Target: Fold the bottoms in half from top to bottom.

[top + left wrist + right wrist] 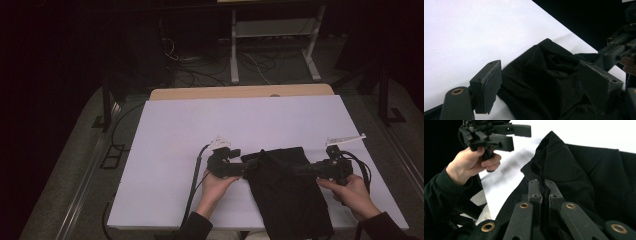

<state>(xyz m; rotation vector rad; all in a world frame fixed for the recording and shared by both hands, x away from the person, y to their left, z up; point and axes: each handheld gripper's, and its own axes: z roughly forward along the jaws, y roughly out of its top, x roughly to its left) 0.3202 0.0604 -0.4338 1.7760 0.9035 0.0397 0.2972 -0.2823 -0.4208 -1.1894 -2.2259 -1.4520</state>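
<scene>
On the white surface (175,130), the right gripper (545,187) pinches the black cloth (285,185) while the left gripper (541,85) gapes wide around a raised fold, probably about to close for folding.

Left hand-held gripper (540,87) sits low over the white worktop (469,32), its two black jaws spread wide apart. Between them lies a rumpled black cloth (544,75), bunched into a soft peak that points toward the worktop's far edge. The left jaw's pad hangs just beside the cloth's edge; the right jaw's pad is up against its folds, though actual contact is hard to judge. Over at the right, the other hand-held gripper (616,50) comes in above the cloth, a bit of hand (629,65) behind it. Beyond the worktop's edge, darkness.
</scene>
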